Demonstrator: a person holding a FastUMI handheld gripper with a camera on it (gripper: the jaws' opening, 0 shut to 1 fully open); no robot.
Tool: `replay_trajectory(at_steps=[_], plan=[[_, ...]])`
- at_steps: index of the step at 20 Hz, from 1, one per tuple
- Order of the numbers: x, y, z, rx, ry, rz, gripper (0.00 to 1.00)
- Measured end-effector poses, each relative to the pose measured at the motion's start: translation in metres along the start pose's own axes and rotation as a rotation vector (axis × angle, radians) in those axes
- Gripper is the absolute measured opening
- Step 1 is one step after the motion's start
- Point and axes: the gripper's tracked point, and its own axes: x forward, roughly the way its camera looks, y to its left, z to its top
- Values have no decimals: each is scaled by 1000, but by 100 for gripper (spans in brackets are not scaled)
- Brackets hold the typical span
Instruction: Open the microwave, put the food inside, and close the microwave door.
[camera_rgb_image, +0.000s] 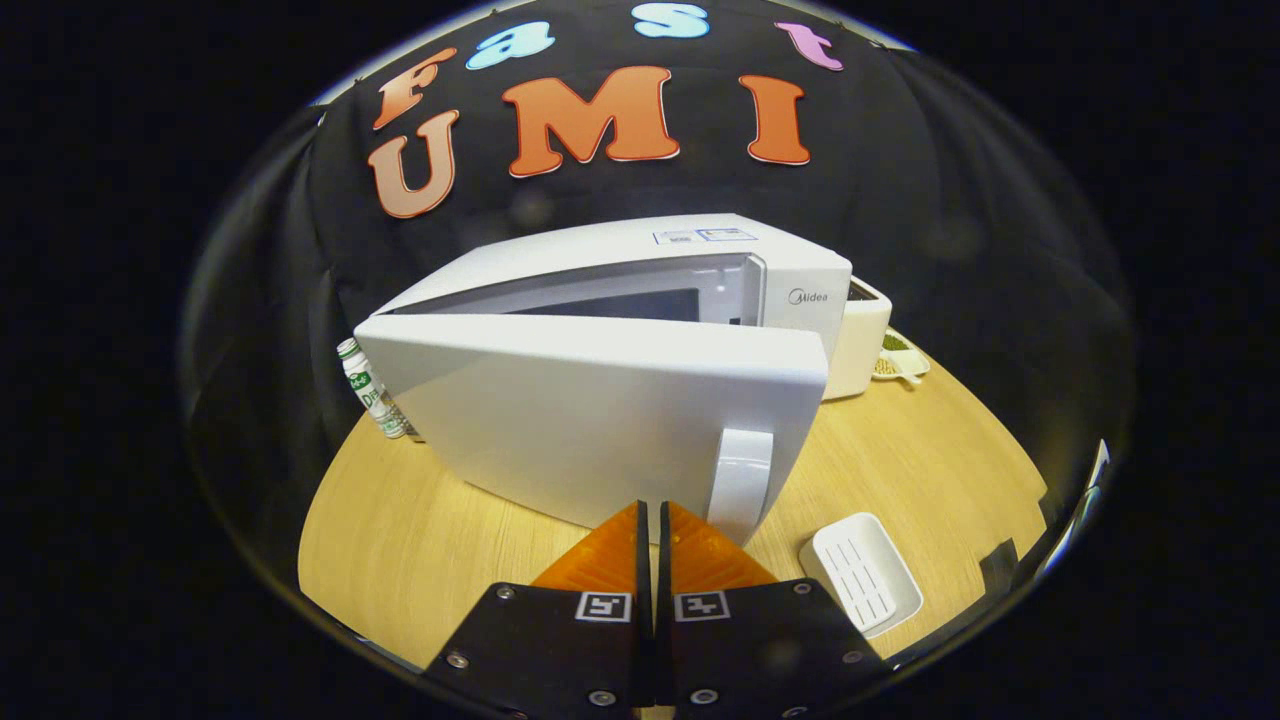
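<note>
A white microwave (800, 285) stands on the wooden table (420, 540). Its door (590, 415) is swung partway out toward me, hinged on the left, with a dark gap showing above it into the cavity. The door's white handle (742, 478) hangs near its right edge. My gripper (652, 508) is shut with nothing between its fingers. The fingertips sit right at the door's lower face, just left of the handle. I cannot tell whether they touch the door. The inside of the microwave is mostly hidden by the door.
A white ridged empty tray (862, 585) lies on the table to the right of the fingers. A small bottle (368, 392) with a green label stands left of the microwave. Behind its right side are a white box (862, 340) and a small dish (900, 362) of food.
</note>
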Motion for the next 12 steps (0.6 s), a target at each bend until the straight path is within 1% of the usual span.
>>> replay_trajectory(at_steps=[4,7,11,12], plan=[[27,-12,34,-16,-70,16,1],[43,-18,51,-32,-108,27,1],[64,-23,65,-29,-117,31,1],[68,-19,69,-23,-123,50,1]])
